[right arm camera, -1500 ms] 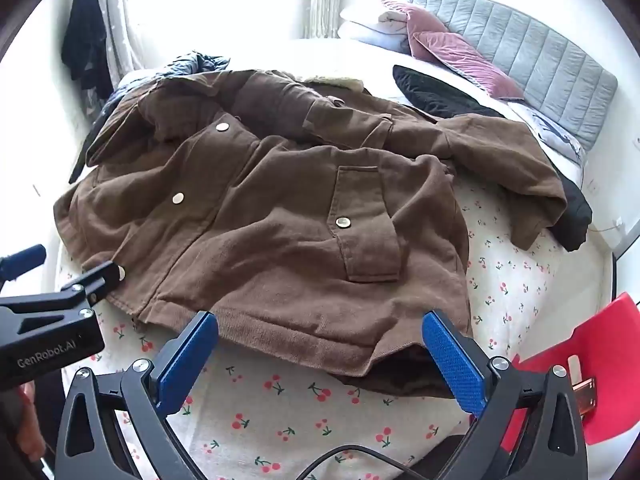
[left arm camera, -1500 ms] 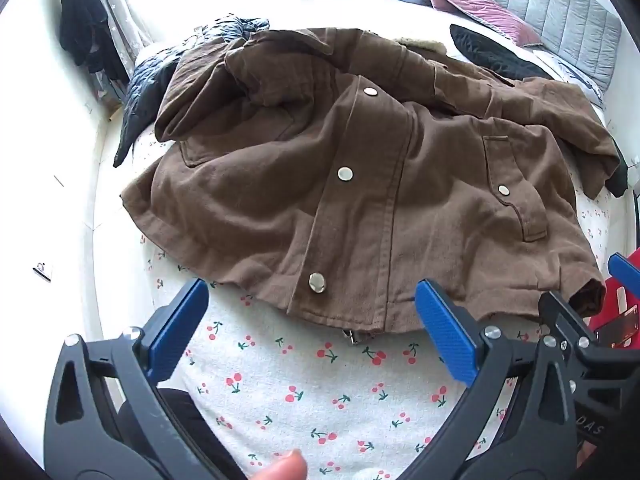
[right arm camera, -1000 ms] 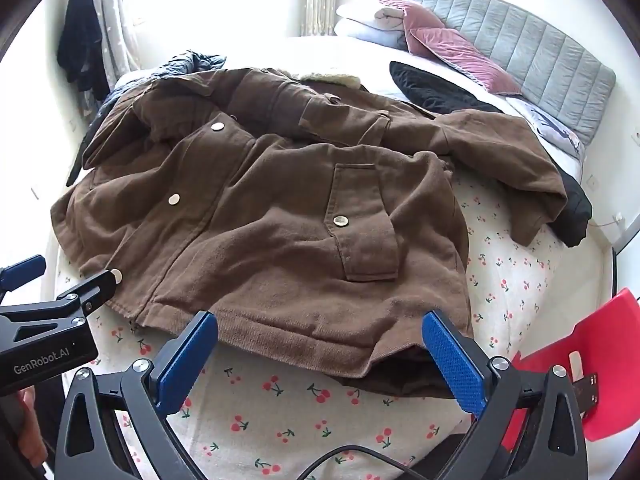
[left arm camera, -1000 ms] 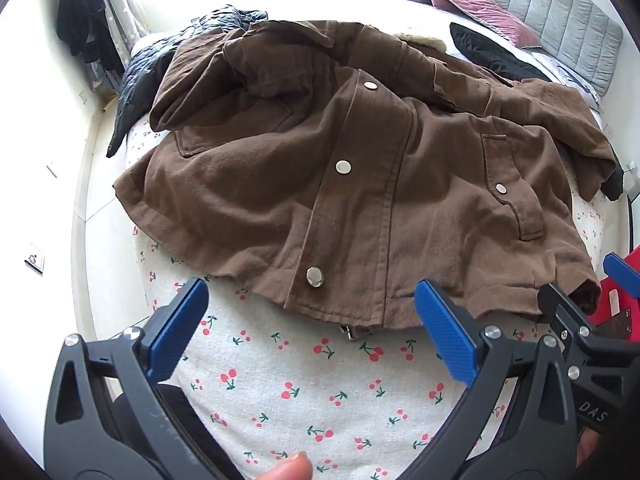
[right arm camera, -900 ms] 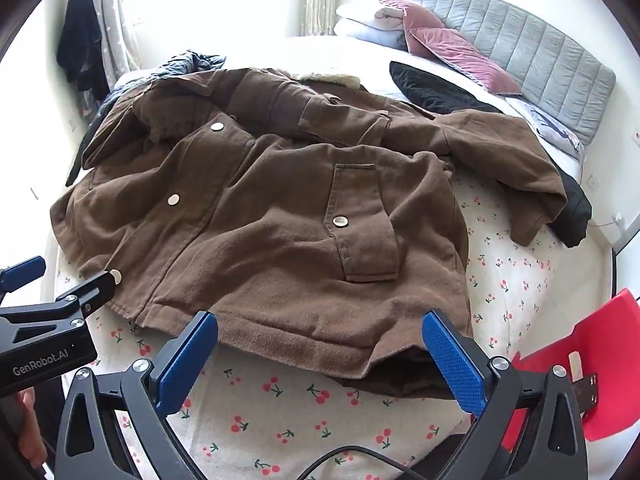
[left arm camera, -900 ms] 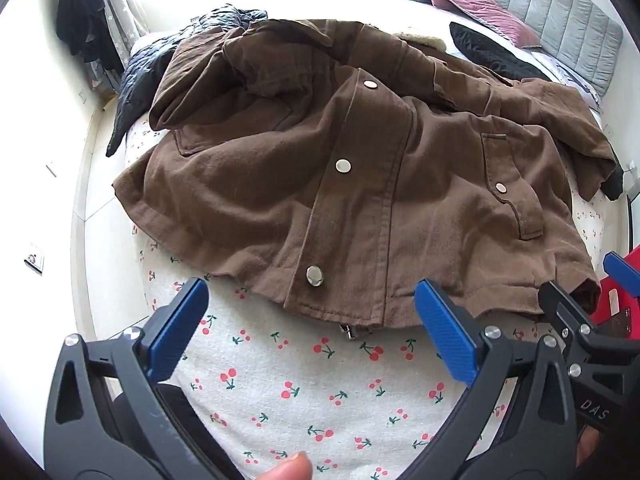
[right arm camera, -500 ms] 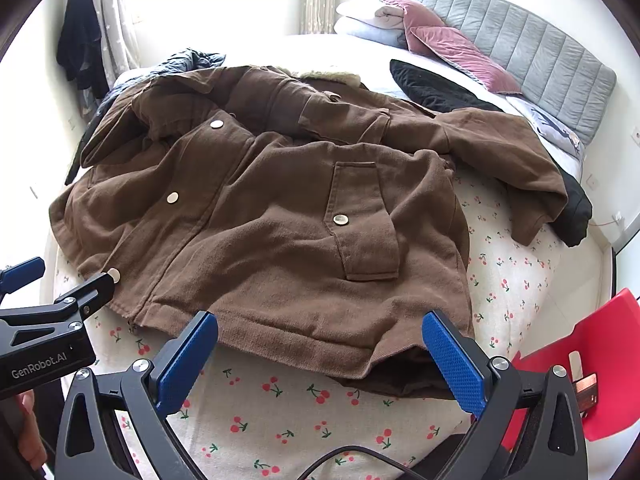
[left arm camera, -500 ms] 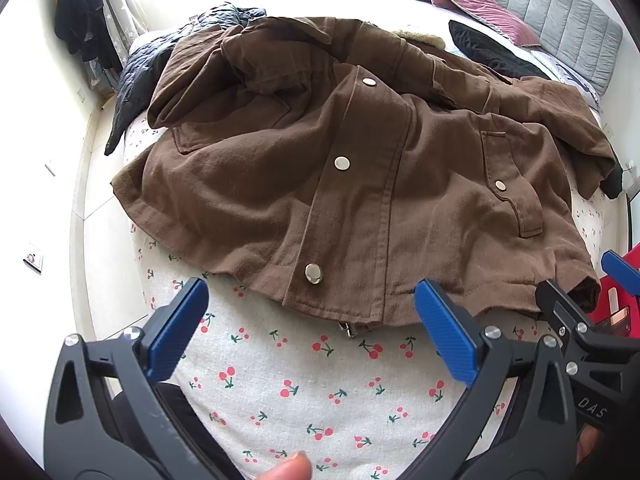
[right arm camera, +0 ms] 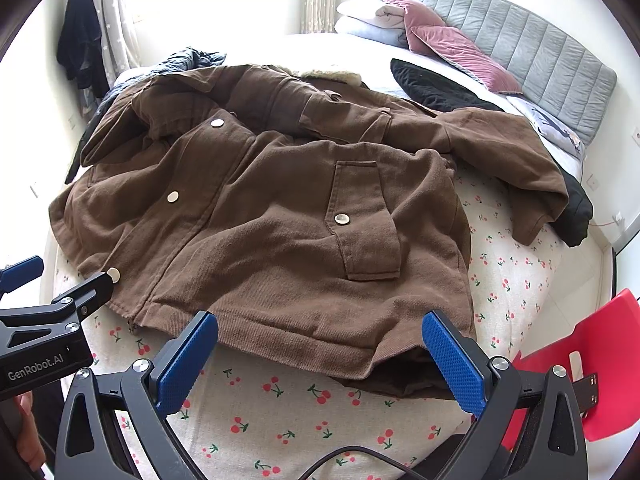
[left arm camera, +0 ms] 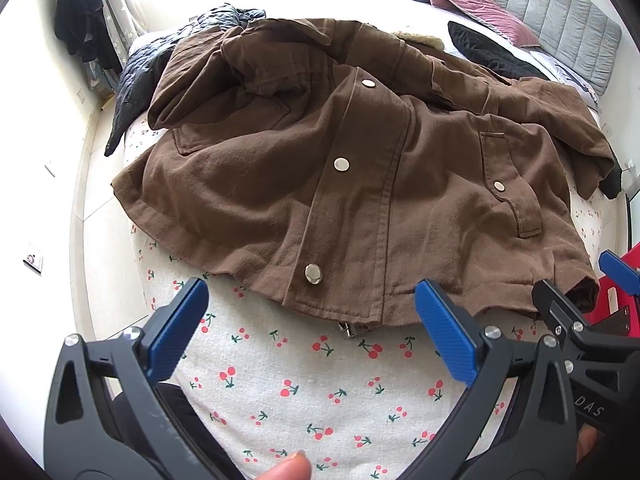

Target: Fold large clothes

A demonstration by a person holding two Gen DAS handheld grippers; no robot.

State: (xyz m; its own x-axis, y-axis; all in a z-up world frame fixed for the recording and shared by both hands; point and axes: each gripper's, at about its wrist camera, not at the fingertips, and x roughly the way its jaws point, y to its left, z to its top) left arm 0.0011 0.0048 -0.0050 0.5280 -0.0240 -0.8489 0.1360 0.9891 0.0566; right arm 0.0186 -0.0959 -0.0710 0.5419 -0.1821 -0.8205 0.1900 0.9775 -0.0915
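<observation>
A large brown jacket (left arm camera: 360, 168) with metal snap buttons lies front up on the cherry-print bed sheet (left arm camera: 304, 384), hem toward me. It also shows in the right wrist view (right arm camera: 280, 216), its right sleeve (right arm camera: 508, 152) stretched out to the right. My left gripper (left arm camera: 312, 336) is open and empty, just short of the hem near the front placket. My right gripper (right arm camera: 320, 360) is open and empty, over the hem below the flap pocket (right arm camera: 364, 220).
A dark quilted garment (left arm camera: 160, 64) lies at the bed's far left, a black garment (right arm camera: 436, 88) behind the jacket. Pillows (right arm camera: 440, 36) and a grey headboard (right arm camera: 536, 60) stand at the back right. A red chair (right arm camera: 592, 352) stands at the right.
Both grippers have stayed almost still and open. The view has shifted only slightly toward the jacket's hem.
</observation>
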